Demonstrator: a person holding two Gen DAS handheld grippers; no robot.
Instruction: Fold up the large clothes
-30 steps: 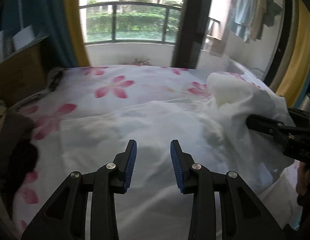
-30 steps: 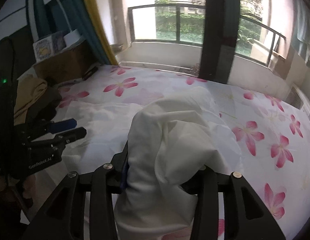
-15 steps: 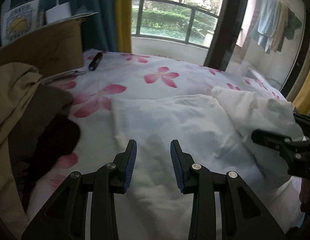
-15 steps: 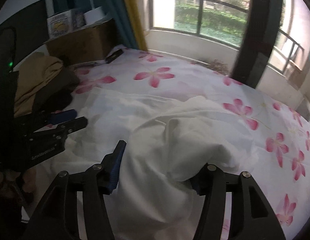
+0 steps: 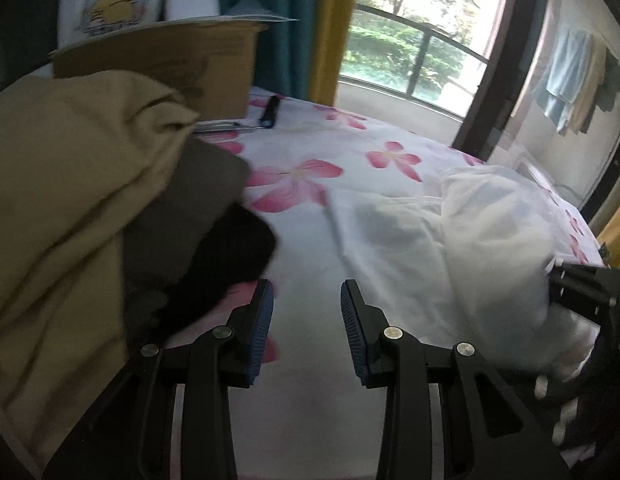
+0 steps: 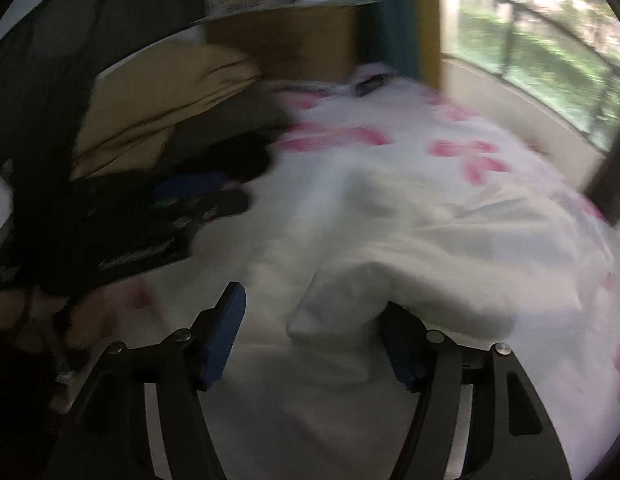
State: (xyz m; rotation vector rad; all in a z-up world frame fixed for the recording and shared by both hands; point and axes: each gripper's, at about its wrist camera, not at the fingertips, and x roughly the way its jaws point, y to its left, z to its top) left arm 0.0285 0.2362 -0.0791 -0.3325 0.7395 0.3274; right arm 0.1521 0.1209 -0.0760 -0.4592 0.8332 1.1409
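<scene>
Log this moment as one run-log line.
task: fold large clothes | left gripper: jaws open, empty | right gripper: jaws opening, white garment fold between them | garment on floral bedsheet

A bed (image 5: pixel 310 420) covered in a white sheet printed with pink flowers carries a crumpled white garment (image 5: pixel 450 240) spread across its middle. A pile of tan, grey and black clothes (image 5: pixel 89 200) sits at one edge, a cardboard box (image 5: pixel 169 64) and a dark pen-like object (image 5: pixel 269 110) beyond.

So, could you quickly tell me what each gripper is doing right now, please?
Left gripper: open, nothing between its jaws.
Right gripper: jaws opening, a fold of the white garment between them, draped on one finger.
</scene>
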